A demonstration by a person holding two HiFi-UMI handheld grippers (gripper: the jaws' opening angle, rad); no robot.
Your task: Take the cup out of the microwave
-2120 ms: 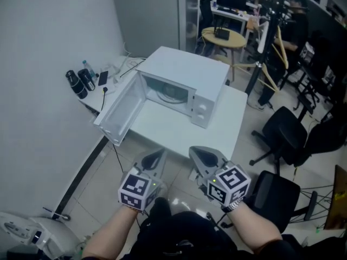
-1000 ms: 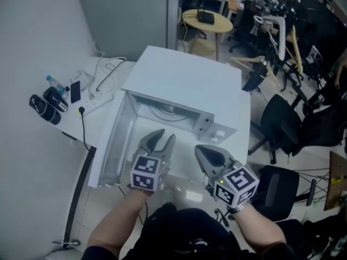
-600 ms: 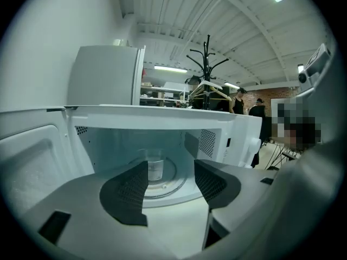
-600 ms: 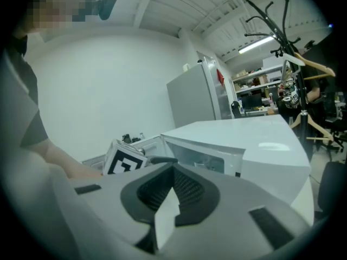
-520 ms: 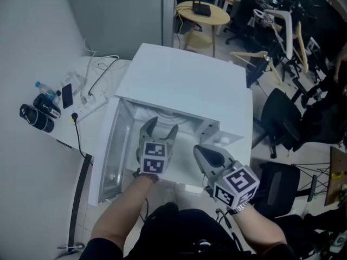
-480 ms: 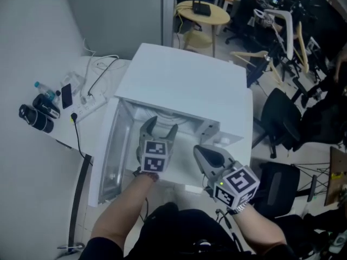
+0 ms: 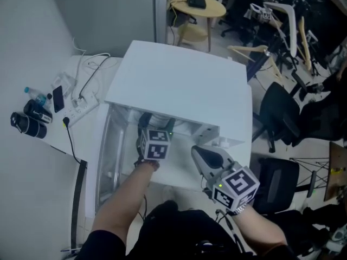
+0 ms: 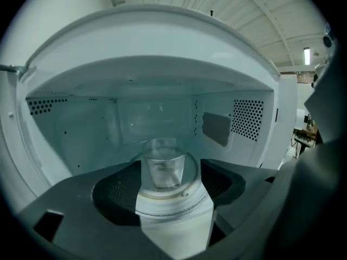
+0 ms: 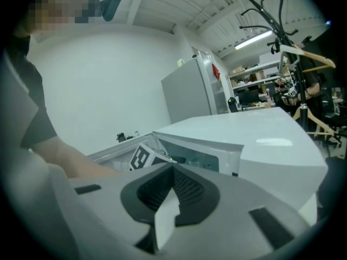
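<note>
Reaching in: the left tool (image 7: pixel 156 124) had just been opening its jaws wide, framing the untouched cup (image 8: pixel 164 169) inside the microwave (image 7: pixel 179 85). Next it likely needed to advance and clamp. The right tool (image 7: pixel 209 158), closed and empty, hung outside the microwave.

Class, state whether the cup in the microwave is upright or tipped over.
Upright: the left gripper view shows the cup standing on the turntable inside the microwave, rim uppermost, base flat.

dim, bluish light; fisheye-dark gripper-view edges.
</note>
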